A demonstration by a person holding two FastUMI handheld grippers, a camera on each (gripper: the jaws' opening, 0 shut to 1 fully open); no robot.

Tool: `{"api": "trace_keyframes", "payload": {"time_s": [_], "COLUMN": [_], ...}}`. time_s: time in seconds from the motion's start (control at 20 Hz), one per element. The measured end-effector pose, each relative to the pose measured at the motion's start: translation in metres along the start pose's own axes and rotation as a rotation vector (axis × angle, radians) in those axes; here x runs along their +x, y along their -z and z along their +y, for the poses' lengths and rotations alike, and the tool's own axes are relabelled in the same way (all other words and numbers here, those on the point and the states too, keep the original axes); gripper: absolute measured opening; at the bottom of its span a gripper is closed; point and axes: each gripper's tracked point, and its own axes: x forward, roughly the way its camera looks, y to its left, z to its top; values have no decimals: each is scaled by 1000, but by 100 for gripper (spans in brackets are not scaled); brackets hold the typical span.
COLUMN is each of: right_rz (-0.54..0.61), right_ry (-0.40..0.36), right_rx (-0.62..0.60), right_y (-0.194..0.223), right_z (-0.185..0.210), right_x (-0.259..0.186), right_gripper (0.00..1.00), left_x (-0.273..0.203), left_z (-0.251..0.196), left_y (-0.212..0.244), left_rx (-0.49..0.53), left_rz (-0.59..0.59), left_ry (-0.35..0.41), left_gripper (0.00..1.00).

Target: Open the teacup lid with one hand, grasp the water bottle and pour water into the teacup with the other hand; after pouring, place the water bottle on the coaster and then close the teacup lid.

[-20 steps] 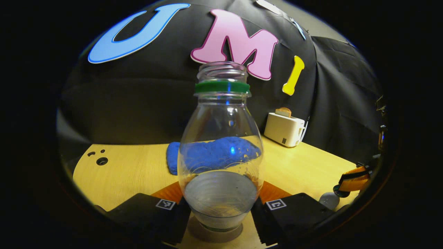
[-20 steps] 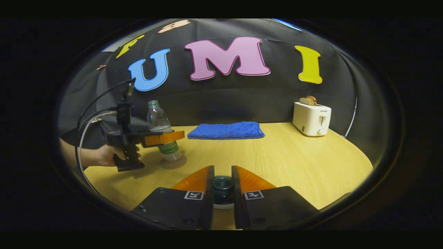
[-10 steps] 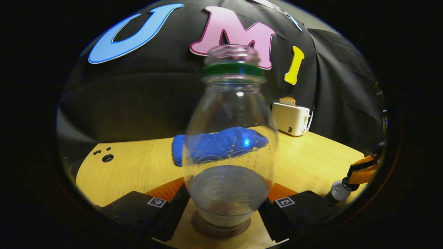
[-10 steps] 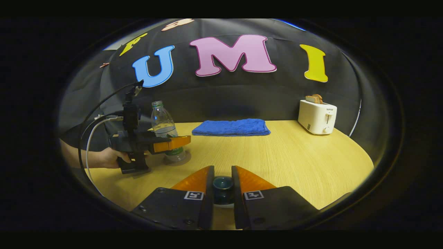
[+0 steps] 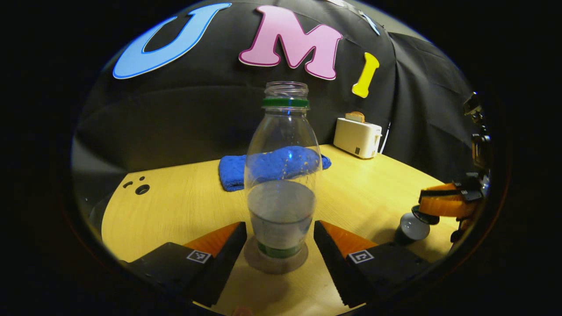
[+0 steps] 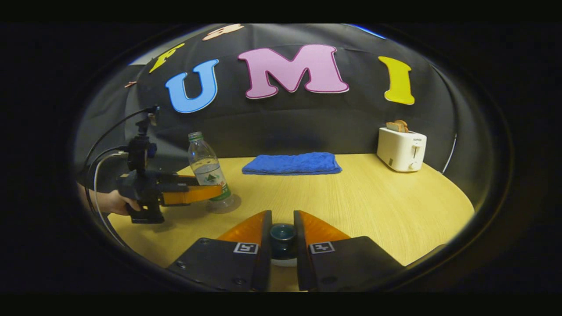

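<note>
Clear plastic marks the water bottle (image 5: pixel 281 175), standing upright at the centre of the left gripper view on the round brown coaster (image 5: pixel 275 261), its neck uncapped and water filling roughly its lower part. The left gripper (image 5: pixel 279 239) has its jaws spread wide, one finger on each side of the bottle's base with a visible gap on both sides, holding nothing. In the right gripper view the same gripper (image 6: pixel 193 194) sits at the left of the frame, gripped by a person's hand (image 6: pixel 115 202), its fingers alongside the bottle (image 6: pixel 208 172). The placing step looks finished, so the job for this hand is judged to be a clean retreat: draw straight back along the finger line, level, so that neither finger clips the light bottle and tips it. Further right in the left gripper view, near the lower right edge, the teacup (image 5: pixel 411 226) stands on the wooden table (image 5: pixel 175 206) with the right gripper (image 5: pixel 432 206) over it. In the right gripper view, at bottom centre, the right gripper (image 6: pixel 282 235) has its jaws nearly closed on the dark knob of the lid (image 6: pixel 282 237); whether the lid is already seated on the cup I cannot tell. The closing step would call for lowering the lid flat and centred, then releasing without dragging it sideways.
</note>
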Motion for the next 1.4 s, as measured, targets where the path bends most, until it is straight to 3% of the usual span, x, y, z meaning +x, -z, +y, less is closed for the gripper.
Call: {"api": "trace_keyframes", "payload": {"time_s": [0.1,0.15,0.2,0.3,0.55,0.85,0.9,1.15,1.2,1.25,1.3,1.35,1.4], "right_rz": [18,27,25,15,11,-17,-21,-17,-16,-15,-16,-18,-21], "right_ry": [1,0,4,17,24,50,49,47,41,35,33,31,30], "right_rx": [-5,1,5,-15,-65,-82,-87,-105,-100,-92,-87,-80,-75], "right_y": [7,11,13,16,36,33,32,35,35,34,33,31,27], "right_z": [-2,-1,0,1,3,-1,0,1,2,3,2,1,1], "right_x": [2,2,1,0,4,14,13,13,13,13,14,14,13], "right_gripper": [22,27,23,27,27,28,22,39,34,46,48,59,64], "left_x": [-16,-24,-35,-56,-115,-150,-153,-149,-149,-149,-150,-150,-150], "left_z": [-3,-8,-13,-22,-13,-3,-2,-11,-14,-17,-17,-14,-16], "left_y": [10,13,11,6,9,24,25,16,13,11,10,8,3], "left_rx": [-27,-49,-68,-99,-161,-307,-318,-316,-310,-306,-307,-314,-320], "left_rz": [29,34,18,-9,-26,-15,-15,-36,-41,-44,-46,-54,-69], "left_ry": [-19,-20,-19,-26,-173,-236,-242,-230,-222,-218,-229,-255,-268], "left_gripper": [97,98,97,97,97,96,96,96,96,96,96,96,96]}}
